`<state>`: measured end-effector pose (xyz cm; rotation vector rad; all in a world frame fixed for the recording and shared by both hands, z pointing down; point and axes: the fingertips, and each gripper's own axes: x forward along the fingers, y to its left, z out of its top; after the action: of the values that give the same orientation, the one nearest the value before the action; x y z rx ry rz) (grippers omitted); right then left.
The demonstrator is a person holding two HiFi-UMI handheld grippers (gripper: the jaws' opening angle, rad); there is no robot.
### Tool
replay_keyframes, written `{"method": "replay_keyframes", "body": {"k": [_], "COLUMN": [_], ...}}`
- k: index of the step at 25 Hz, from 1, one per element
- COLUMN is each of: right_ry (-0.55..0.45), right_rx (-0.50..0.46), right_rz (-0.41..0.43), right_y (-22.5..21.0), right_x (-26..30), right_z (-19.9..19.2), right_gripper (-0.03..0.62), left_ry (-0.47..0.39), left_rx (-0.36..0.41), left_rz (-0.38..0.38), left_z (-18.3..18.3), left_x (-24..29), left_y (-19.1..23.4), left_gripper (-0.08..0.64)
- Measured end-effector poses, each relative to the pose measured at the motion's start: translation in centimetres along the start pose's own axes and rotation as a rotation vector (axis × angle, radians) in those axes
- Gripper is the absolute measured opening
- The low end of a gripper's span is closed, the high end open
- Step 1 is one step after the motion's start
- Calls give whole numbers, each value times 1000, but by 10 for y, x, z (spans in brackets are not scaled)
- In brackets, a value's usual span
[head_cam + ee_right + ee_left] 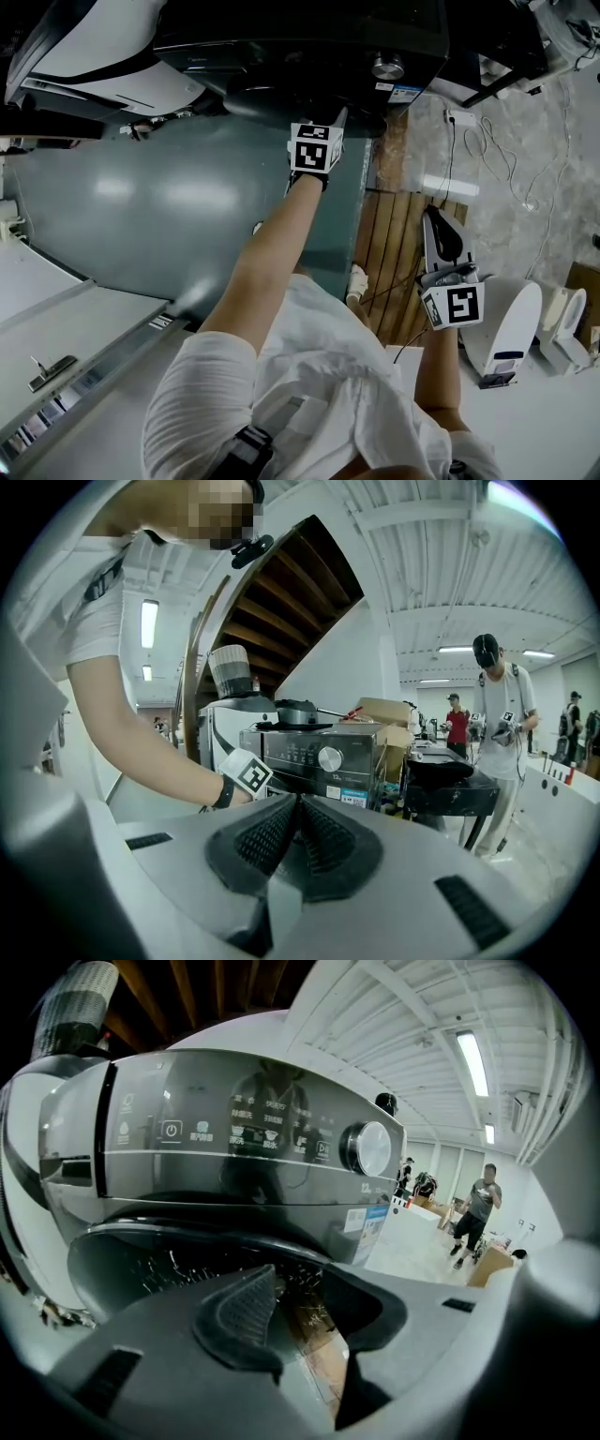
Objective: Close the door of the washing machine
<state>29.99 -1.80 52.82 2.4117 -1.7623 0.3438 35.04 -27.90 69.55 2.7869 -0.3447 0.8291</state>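
At the far edge of the grey floor panel (141,216) — washing machine (309,37), dark front, control knob (387,66) showing at its right.

Item: door (169,1260), round and glazed, sitting under the control panel and looking close to the front. Whether it is latched is not showing.

Left tool (336,117), jaws spread, is pointing at the door's rim with nothing pinched; contact cannot be made out. Right tool (433,217), jaws pressed together and empty, is hanging over the slatted wooden floor (394,244), well apart from the machine.

Handling note: the step is probably calling for a flat, steady push on the rim's free side, following the door's arc until the catch takes — not a grip, since spread jaws are risking a slip off curved glass.

Room: the grey panel is giving open space before the machine. The person's shoe (356,281) is standing at its right edge, and cables (511,159) are trailing on the concrete beyond the slats, so stepping right is looking the poorer choice.
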Motion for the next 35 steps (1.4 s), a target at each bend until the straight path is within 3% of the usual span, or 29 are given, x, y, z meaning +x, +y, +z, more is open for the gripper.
{"method": "replay_keyframes", "body": {"k": [9, 13, 23, 28, 35], "right_ry": [12, 15, 30, 26, 3], "right_rx": [-11, -20, -31, -41, -36], "right_rz": [15, 19, 24, 30, 29], "right_y": [-6, -2, 3, 14, 20], "right_x": [9, 12, 15, 14, 3], "right_z": [-5, -6, -1, 5, 16], "right_gripper": [32, 32, 32, 32, 32], "left_ry": [4, 5, -3, 12, -73], "left_rx": [-33, -38, -26, -40, -51], "left_rz": [107, 84, 40, -30, -47], "left_z": [1, 5, 4, 5, 17], "left_x": [7, 9, 7, 3, -47], "left_y": [6, 9, 8, -2, -1], "left_gripper": [129, 99, 103, 180, 181]}}
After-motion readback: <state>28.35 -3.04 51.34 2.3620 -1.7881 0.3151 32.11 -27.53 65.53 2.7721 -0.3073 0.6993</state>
